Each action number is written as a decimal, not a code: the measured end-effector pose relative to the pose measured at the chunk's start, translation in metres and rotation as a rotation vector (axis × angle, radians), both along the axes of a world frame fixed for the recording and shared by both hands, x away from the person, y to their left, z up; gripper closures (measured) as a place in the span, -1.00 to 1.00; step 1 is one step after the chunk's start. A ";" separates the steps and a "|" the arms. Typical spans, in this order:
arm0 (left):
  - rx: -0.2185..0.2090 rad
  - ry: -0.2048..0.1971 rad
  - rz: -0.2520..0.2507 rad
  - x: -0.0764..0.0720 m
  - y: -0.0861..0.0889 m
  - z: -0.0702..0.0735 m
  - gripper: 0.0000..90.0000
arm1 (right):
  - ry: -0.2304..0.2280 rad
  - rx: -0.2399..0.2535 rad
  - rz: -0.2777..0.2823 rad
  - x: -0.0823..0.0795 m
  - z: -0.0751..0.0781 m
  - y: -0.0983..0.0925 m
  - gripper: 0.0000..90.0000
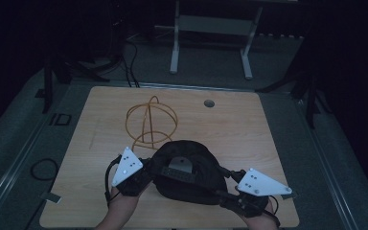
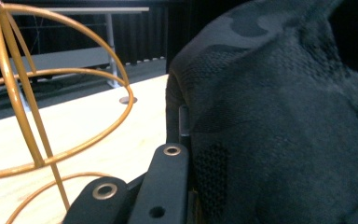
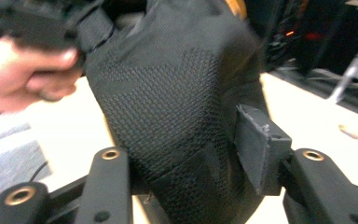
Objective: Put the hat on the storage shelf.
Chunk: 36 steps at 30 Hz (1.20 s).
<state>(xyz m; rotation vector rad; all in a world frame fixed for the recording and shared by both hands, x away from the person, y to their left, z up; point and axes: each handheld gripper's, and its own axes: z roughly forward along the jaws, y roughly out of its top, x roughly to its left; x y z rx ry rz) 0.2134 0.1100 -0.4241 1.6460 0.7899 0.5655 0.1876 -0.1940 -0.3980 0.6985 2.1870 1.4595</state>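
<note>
Black and soft, the cap [image 1: 188,170] sits near the front edge of the wooden table [image 1: 263,129], and everything else is told from it. To the left of the cap is the left gripper [image 1: 141,178], held by the person's left hand [image 1: 122,203], with a grey three-cornered plate [image 1: 127,166] on top. It touches the cap's left side. In the left gripper view one black jaw lies against the dark knit cloth [image 2: 279,130], and the other jaw is hidden, so I cannot tell if this gripper is clamped on the cap or loose. Behind the cap and a little to the left stands an orange wire ball [image 1: 151,120] made of thin hoops, close to the cap. Farther behind the cap, toward the right, is a small round hole [image 1: 209,103] in the table. To the right of the cap is the right gripper [image 1: 230,194], held by the right hand [image 1: 258,220]. In the right gripper view its two jaws sit on both sides of the cap's cloth [image 3: 177,107] and a grey pad [image 3: 260,140] presses into it, so it is pinching the cap.
</note>
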 end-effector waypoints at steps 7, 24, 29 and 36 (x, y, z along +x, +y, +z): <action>0.011 -0.027 -0.012 -0.003 0.000 0.009 0.98 | 0.047 -0.033 0.072 -0.004 -0.005 -0.005 -0.19; -0.015 -0.120 -0.284 0.000 0.027 0.011 0.98 | -0.007 -0.005 0.095 0.000 0.020 -0.048 -0.09; -0.047 -0.130 -0.401 0.004 0.031 0.010 0.98 | -0.009 -0.005 0.147 0.003 0.022 -0.034 -0.06; -0.076 -0.144 -0.508 0.009 0.032 0.009 0.98 | -0.019 -0.036 0.282 0.002 0.023 -0.001 -0.05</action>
